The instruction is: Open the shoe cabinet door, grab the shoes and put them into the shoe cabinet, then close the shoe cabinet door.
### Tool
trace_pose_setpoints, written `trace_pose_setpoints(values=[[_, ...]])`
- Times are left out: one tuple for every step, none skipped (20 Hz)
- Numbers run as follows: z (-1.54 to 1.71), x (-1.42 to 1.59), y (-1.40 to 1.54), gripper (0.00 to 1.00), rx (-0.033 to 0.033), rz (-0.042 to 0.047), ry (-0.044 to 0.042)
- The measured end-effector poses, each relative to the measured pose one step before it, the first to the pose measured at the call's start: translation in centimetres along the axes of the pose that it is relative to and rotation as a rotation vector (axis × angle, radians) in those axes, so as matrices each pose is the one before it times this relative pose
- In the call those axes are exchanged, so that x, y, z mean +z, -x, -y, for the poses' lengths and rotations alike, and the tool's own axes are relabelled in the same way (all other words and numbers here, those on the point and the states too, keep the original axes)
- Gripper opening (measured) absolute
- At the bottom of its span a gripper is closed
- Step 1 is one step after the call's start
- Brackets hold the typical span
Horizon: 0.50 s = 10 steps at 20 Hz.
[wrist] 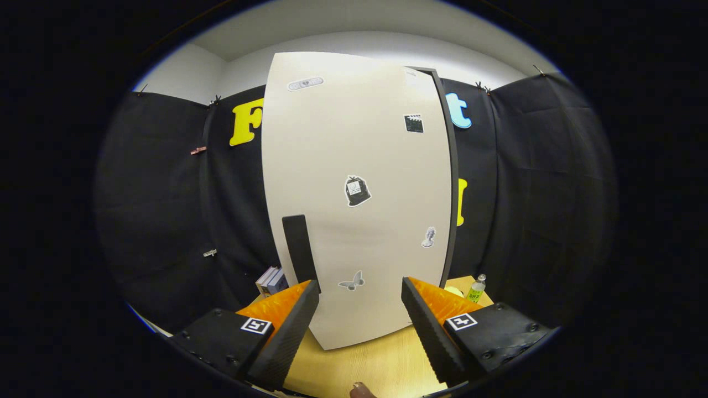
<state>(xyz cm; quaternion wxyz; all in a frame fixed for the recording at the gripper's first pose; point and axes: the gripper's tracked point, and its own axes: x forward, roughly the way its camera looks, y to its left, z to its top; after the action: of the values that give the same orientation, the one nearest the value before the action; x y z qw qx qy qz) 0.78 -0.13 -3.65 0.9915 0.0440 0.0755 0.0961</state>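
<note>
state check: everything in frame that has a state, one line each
cabinet door: shut, or nearly so; dark frame edge shows along its right side
door handle: untouched, just beyond one finger
gripper: open, nothing between the fingers
bottle: upright, capped
books: lying stacked beside the cabinet

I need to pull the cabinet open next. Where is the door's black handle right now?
In the gripper view, the black handle stands upright near the left edge of the cabinet door, just above the open claw's left fingertip, beside the butterfly sticker.
</note>
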Motion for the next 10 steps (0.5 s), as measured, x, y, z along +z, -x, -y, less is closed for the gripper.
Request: trace_pose_setpoints(values=[[-0.259, 0.026, -0.067, 0.98, 0.00214, 0.00109, 0.00073], [-0.227, 0.064, -0.073, 0.98, 0.00194, 0.00209, 0.00038], [-0.236, -0.001, 0.005, 0.98, 0.00085, 0.00124, 0.00063], [0.014, 0.019, 0.063, 0.98, 0.00128, 0.00104, 0.00138], [-0.093, 0.017, 0.033, 0.98, 0.00198, 0.00095, 0.00184], [-0.087, -0.039, 0.029, 0.98, 0.00126, 0.00091, 0.00237], [-0.063, 0.018, 0.076, 0.98, 0.00058, 0.00058, 0.0024], [-0.139, -0.011, 0.008, 0.98, 0.00186, 0.00013, 0.00168], [-0.11, 0.085, 0.107, 0.98, 0.00095, 0.00138, 0.00052], [-0.248, 0.073, 0.176, 0.98, 0.00096, 0.00212, 0.00077]])
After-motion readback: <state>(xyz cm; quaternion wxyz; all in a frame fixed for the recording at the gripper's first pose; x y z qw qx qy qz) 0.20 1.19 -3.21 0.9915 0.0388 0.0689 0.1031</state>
